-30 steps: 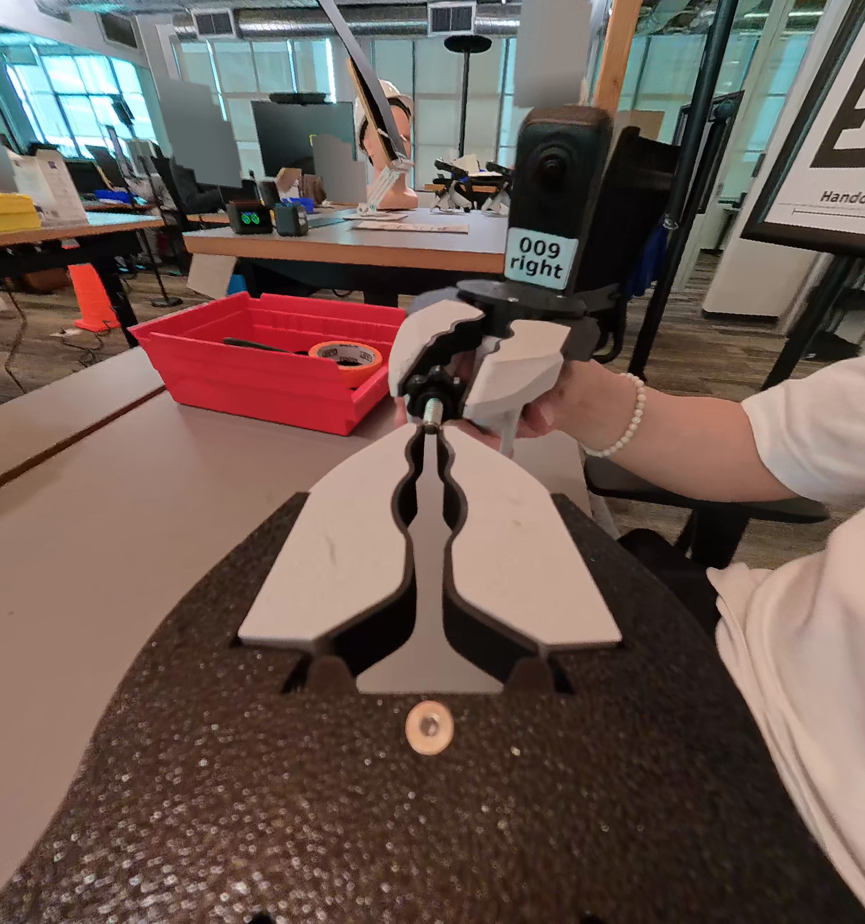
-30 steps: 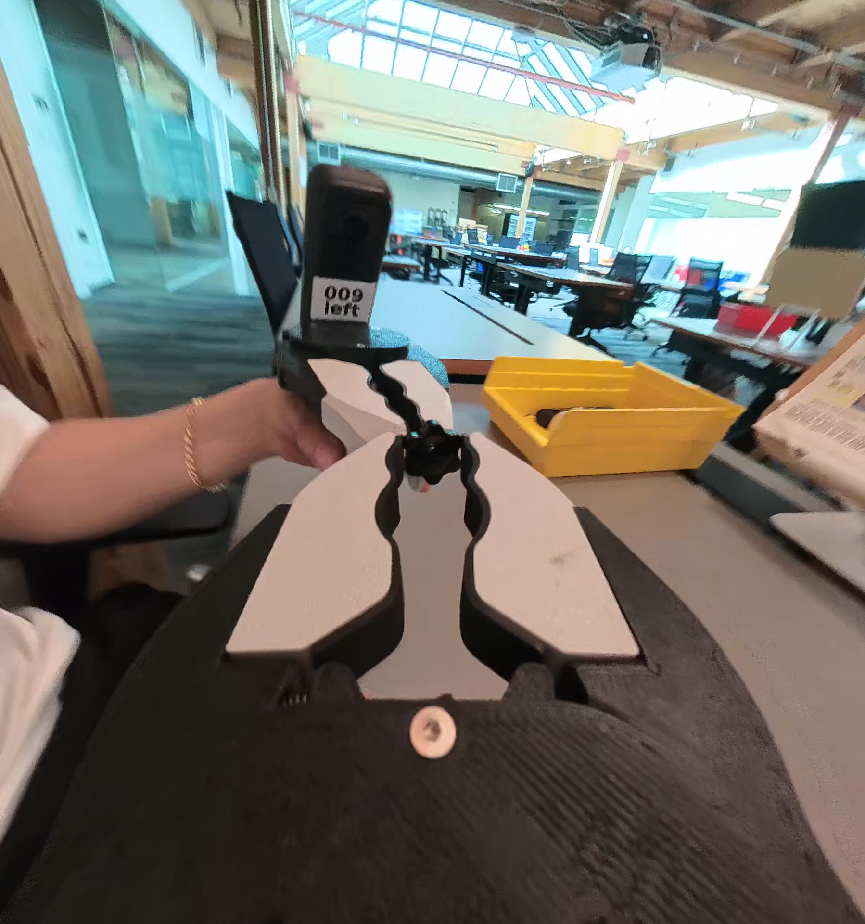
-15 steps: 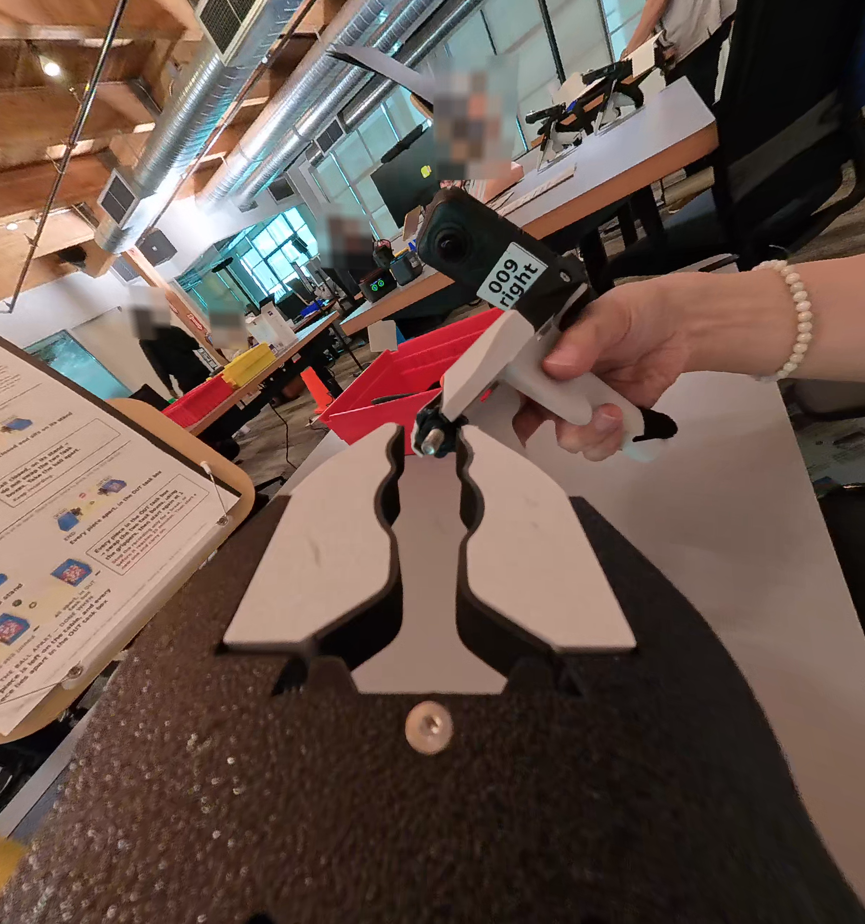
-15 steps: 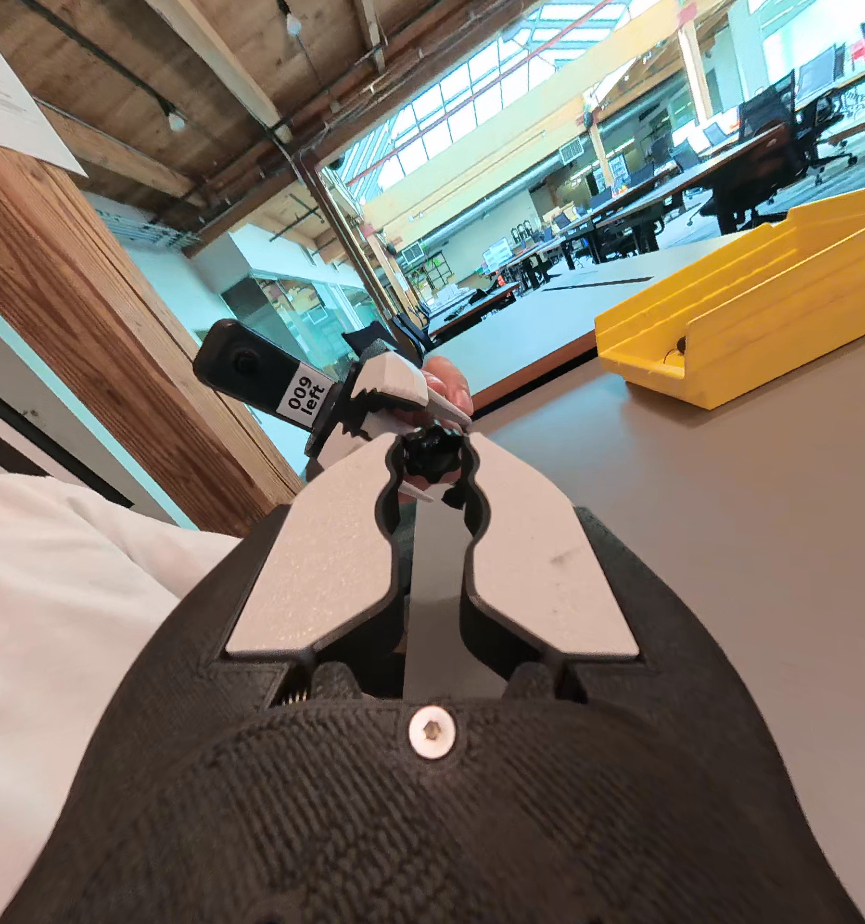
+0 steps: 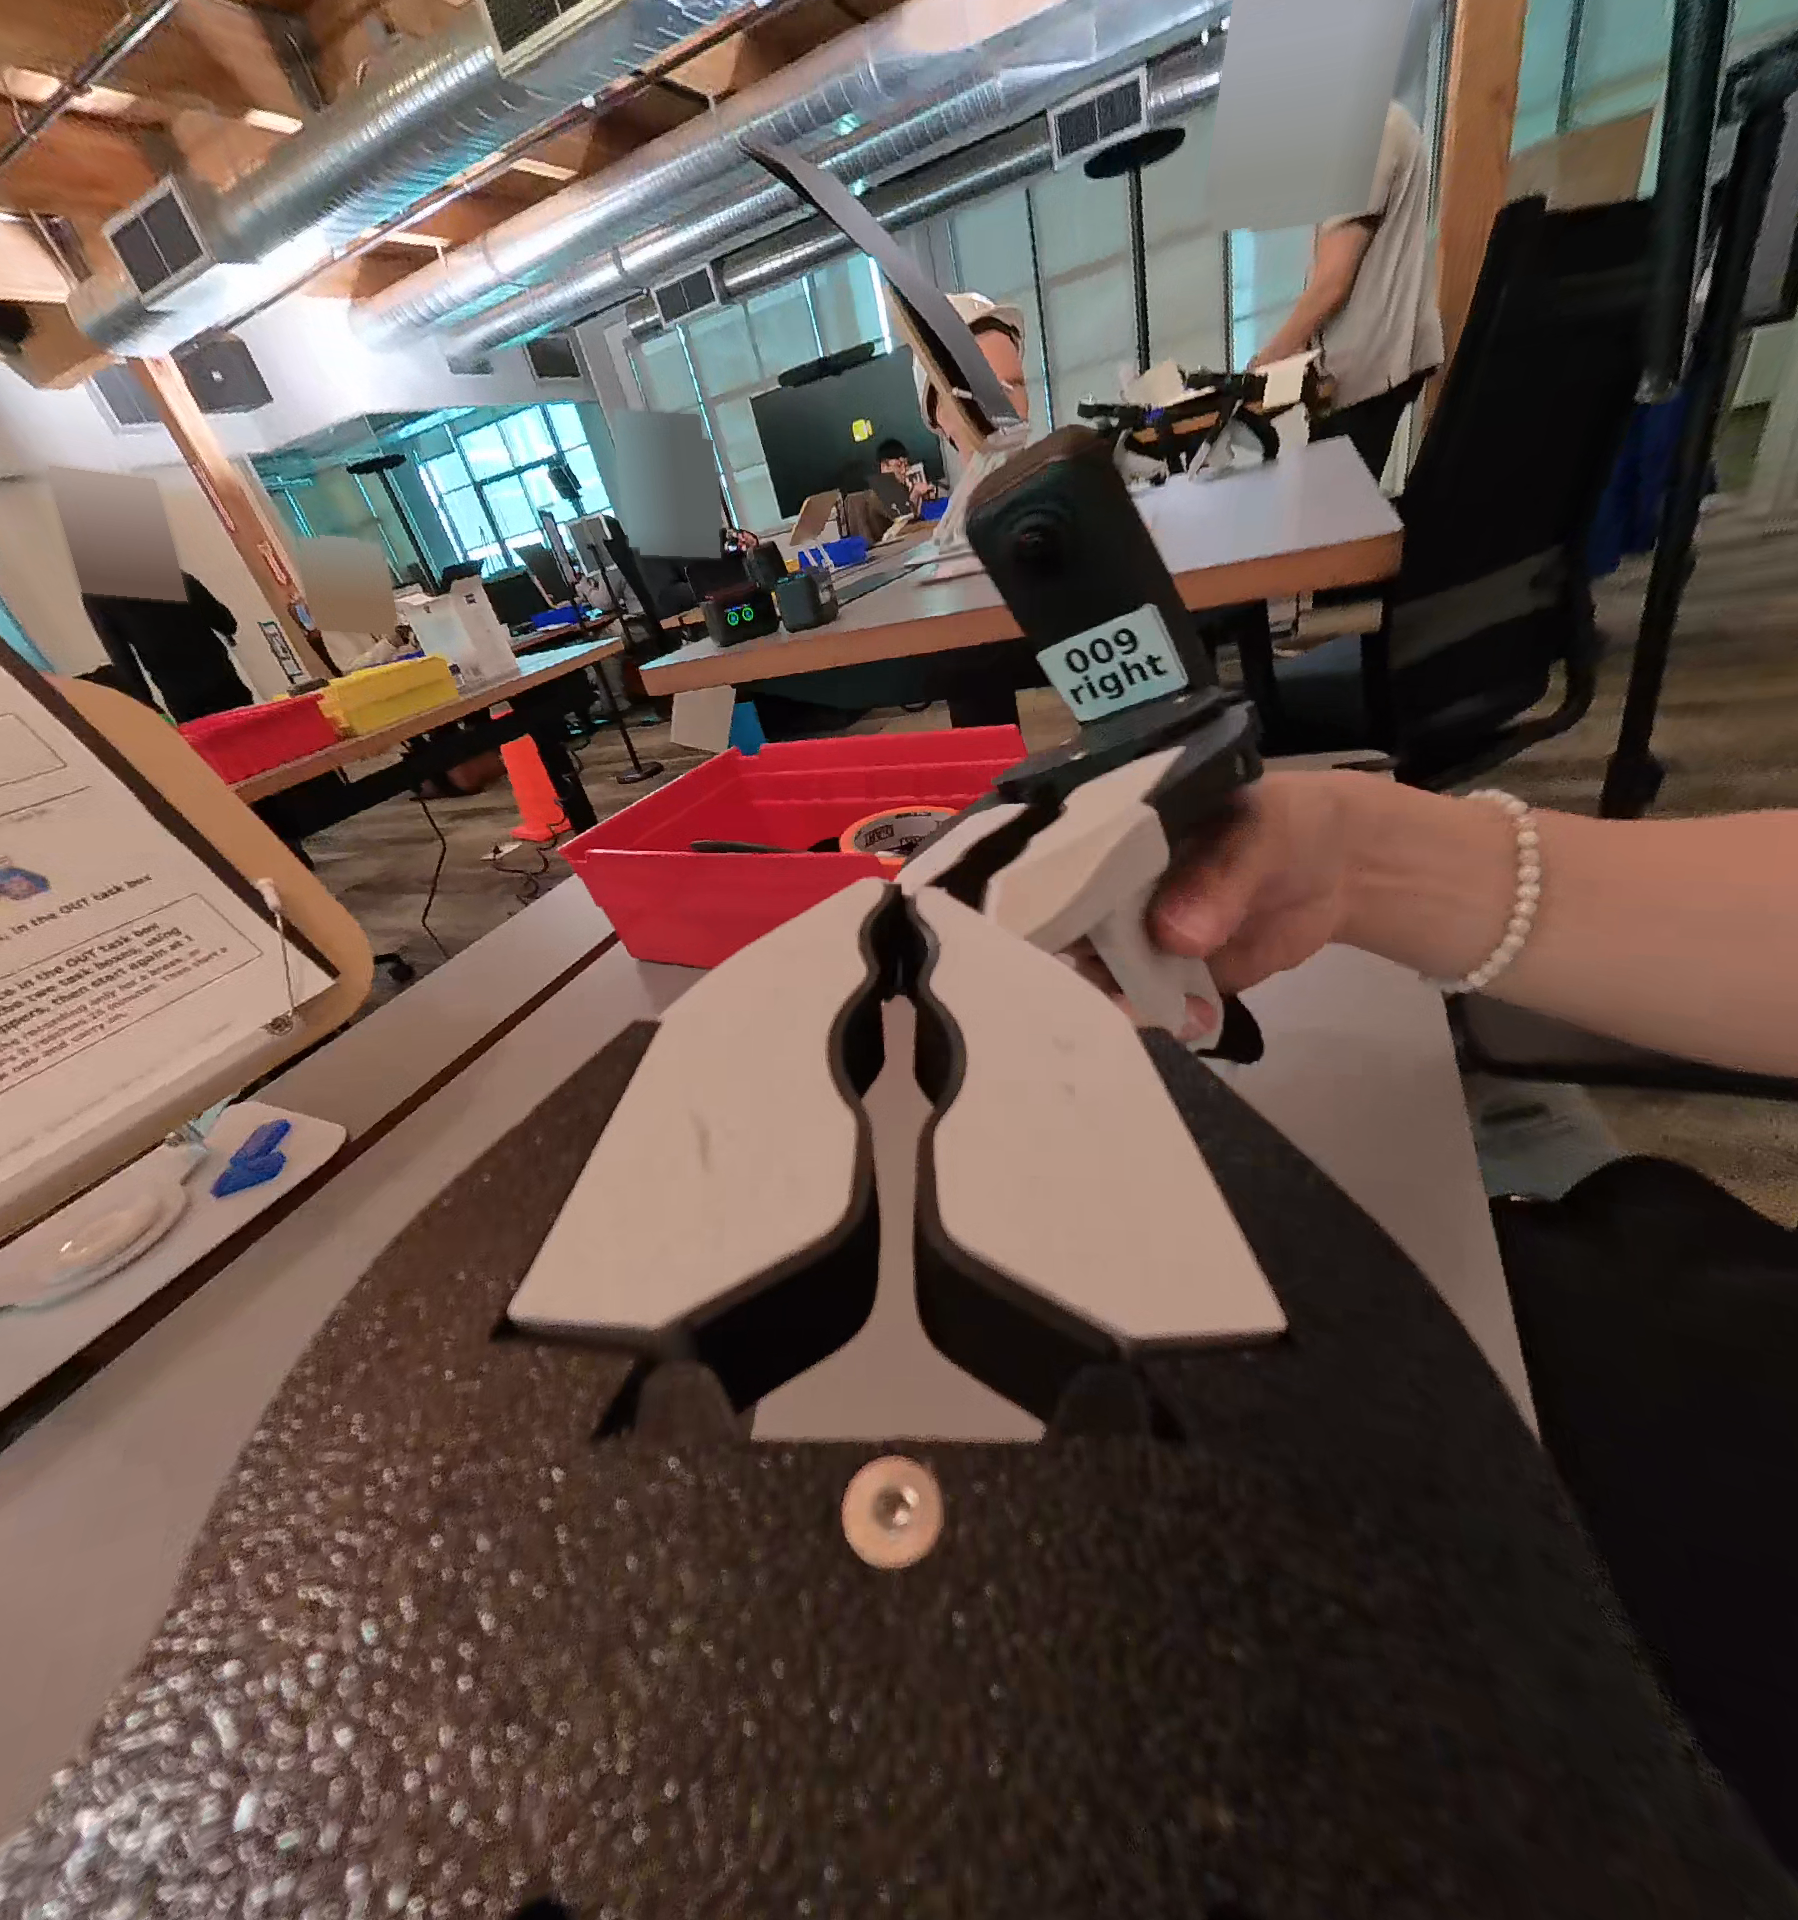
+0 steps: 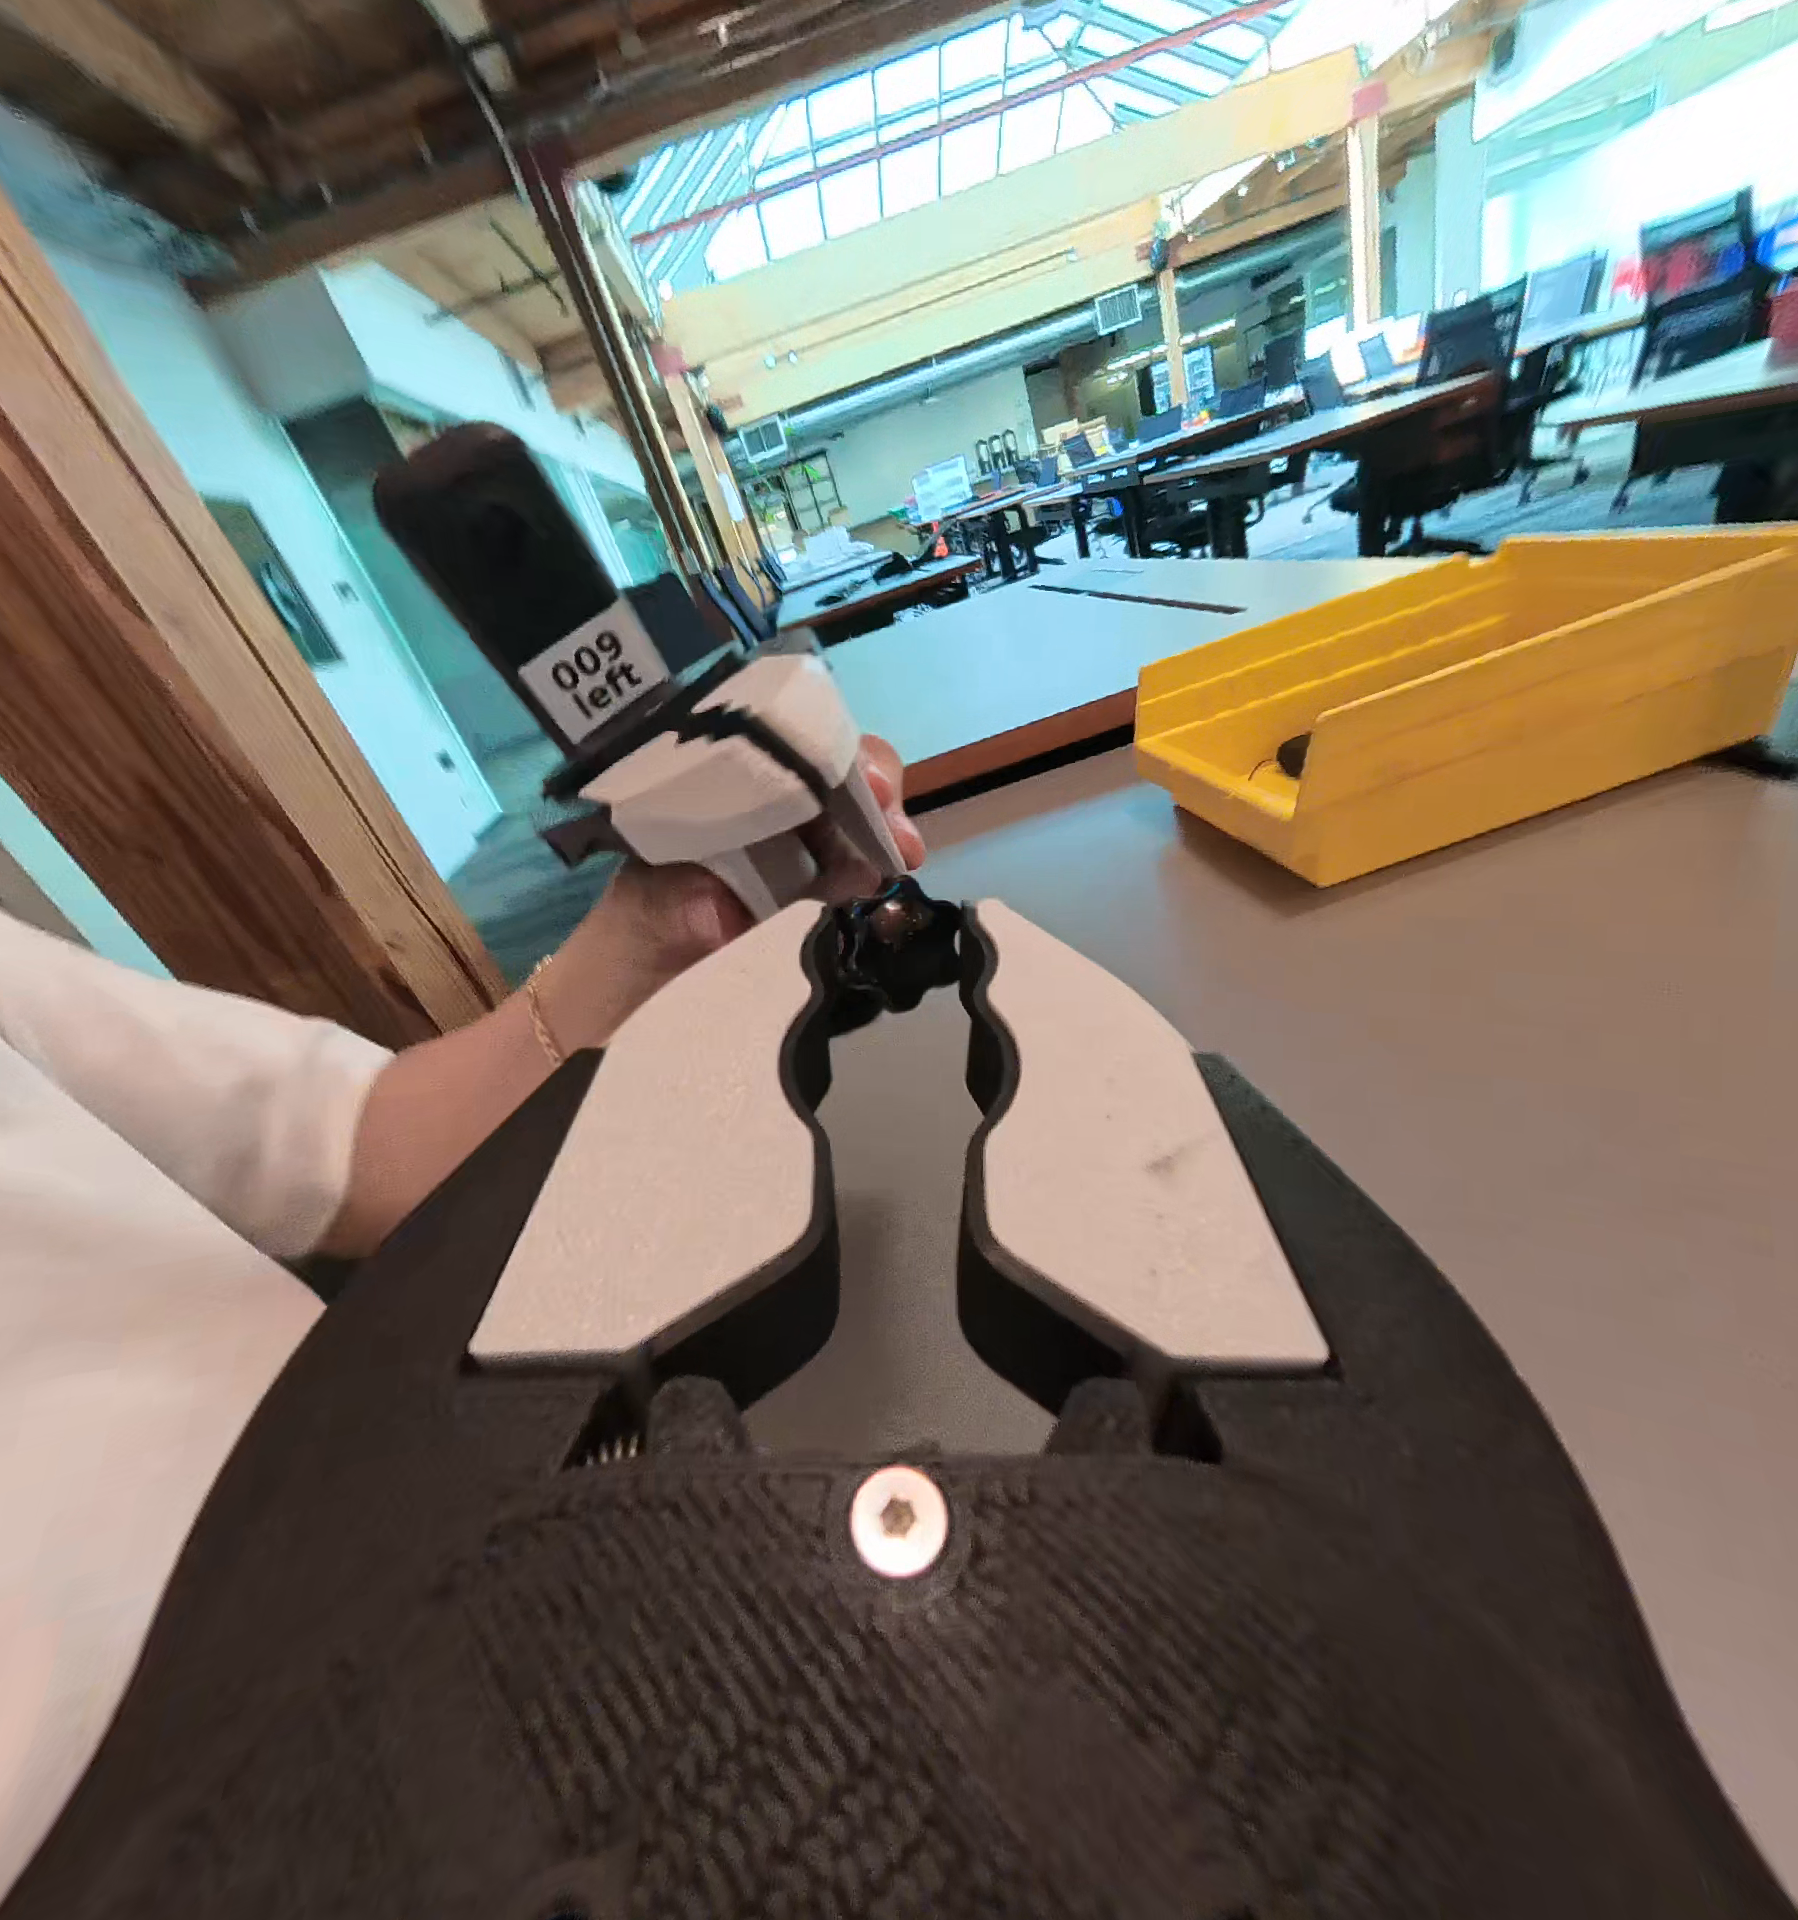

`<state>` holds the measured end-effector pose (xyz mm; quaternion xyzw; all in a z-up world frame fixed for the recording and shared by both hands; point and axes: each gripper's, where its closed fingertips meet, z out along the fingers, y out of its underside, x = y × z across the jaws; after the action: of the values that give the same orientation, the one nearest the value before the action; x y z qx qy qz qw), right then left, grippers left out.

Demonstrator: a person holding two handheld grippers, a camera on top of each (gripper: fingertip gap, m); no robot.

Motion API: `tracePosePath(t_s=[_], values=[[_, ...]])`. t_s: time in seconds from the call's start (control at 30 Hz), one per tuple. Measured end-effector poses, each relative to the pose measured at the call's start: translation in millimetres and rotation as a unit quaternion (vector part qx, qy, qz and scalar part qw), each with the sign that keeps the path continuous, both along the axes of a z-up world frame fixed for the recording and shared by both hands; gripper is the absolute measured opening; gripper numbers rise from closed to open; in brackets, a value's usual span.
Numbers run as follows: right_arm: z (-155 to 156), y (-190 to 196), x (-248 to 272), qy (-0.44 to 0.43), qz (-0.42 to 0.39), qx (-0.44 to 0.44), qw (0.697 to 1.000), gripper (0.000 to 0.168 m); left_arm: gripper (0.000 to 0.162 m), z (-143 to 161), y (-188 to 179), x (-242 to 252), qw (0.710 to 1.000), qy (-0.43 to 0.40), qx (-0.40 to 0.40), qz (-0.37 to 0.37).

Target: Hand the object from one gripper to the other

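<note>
A small black star knob (image 6: 890, 940) with a metal centre sits between the tips of my right gripper (image 6: 893, 920), which is shut on it just above the grey table (image 6: 1497, 1039). My left gripper (image 5: 900, 909) has its jaws closed tip to tip with nothing showing between them. In the left wrist view the right gripper (image 5: 936, 878) points at my left fingertips from just beyond them, and the knob is hidden there. In the right wrist view the left gripper (image 6: 822, 790) is shut, just behind and above the knob.
A red bin (image 5: 729, 883) holding an orange tape roll (image 5: 895, 831) stands beyond the grippers. A yellow bin (image 6: 1446, 727) stands on the table's far right. An instruction board (image 5: 95, 987) stands at the left, and a wooden post (image 6: 147, 727) is nearby. Less than 4 cm separates the two grippers' tips.
The left gripper held the knob's bolt end a second ago, then opened, and its jaws are now closed without it. The knob stayed in the right gripper. Both grippers tilted back towards level.
</note>
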<state>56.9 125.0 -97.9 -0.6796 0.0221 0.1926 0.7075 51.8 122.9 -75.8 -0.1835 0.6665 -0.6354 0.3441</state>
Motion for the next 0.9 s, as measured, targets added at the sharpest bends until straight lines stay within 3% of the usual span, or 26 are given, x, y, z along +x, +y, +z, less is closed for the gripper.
tracePosePath(t_s=[0.07,0.17,0.27,0.37,0.47,0.6,0.63,0.9], values=[[2,1,-4,-0.029,-0.005,-0.008,1.000,0.021,0.000,1,2,0,1.000,-0.001,-0.006,-0.001],[8,1,-1,0.004,-0.011,-0.003,1.000,0.021,0.000,1,0,-7,0.999,-0.027,0.019,-0.018],[13,-5,-3,0.081,0.032,0.009,0.996,0.021,0.024,-8,-2,-12,0.996,-0.055,0.070,-0.024],[20,-7,-6,0.163,0.073,0.032,0.983,0.021,0.025,-14,-4,-10,0.993,-0.067,0.099,-0.017],[22,-6,-5,0.193,0.078,0.045,0.977,0.021,0.018,-16,-8,-9,0.991,-0.072,0.109,-0.011],[18,-3,-6,0.179,0.070,0.035,0.981,0.021,0.016,-14,-10,-4,0.990,-0.089,0.112,0.012],[18,-3,-6,0.177,0.070,0.034,0.981,0.021,0.007,-14,-9,-3,0.989,-0.092,0.114,0.020],[18,-5,-4,0.130,0.053,0.037,0.989,0.021,0.005,-12,-9,0,0.994,-0.063,0.085,0.021]])
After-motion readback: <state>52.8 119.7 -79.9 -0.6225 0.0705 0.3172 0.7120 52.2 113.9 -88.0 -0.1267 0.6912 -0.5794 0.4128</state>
